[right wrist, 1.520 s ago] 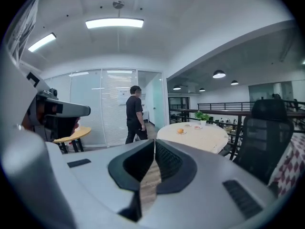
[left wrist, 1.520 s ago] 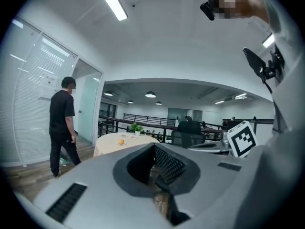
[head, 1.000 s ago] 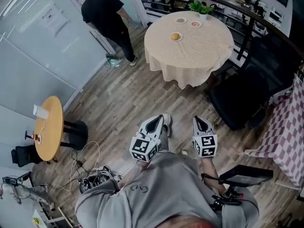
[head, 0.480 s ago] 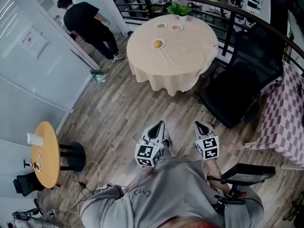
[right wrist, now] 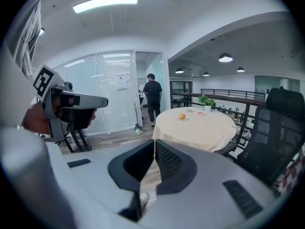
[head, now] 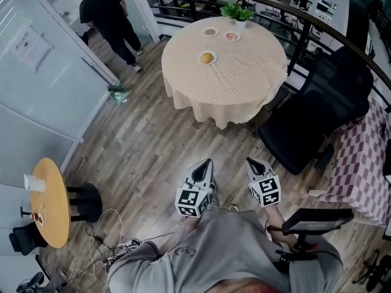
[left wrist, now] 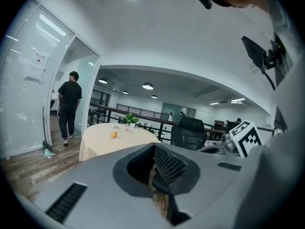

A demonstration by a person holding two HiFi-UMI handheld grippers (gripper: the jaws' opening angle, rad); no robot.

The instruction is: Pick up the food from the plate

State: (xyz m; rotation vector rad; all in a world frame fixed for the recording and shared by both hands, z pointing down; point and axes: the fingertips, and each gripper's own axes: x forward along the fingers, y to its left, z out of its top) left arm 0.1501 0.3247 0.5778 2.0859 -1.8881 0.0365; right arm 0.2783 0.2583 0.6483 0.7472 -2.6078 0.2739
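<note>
An orange bun [head: 208, 57] lies on a small white plate [head: 202, 61] on a round table with a cream cloth [head: 238, 84], far ahead of me. Two more small plates [head: 211, 32] [head: 232, 36] and a potted plant [head: 238, 11] stand at its far side. My left gripper [head: 204, 164] and right gripper [head: 250, 163] are held side by side near my body over the wooden floor, both shut and empty. The bun [left wrist: 113, 134] shows small in the left gripper view, and the bun [right wrist: 181, 116] likewise in the right gripper view.
A black office chair [head: 324, 108] stands right of the table by a checked cloth [head: 366, 157]. A person in black [head: 107, 11] is at the glass wall's doorway. A small wooden side table [head: 46, 200] and floor cables [head: 110, 224] lie at my left. A railing [head: 317, 23] runs behind the table.
The round table has shifted in the head view, now more central and a little nearer. The person in black has walked farther toward the doorway. Both grippers stay shut in front of me.
</note>
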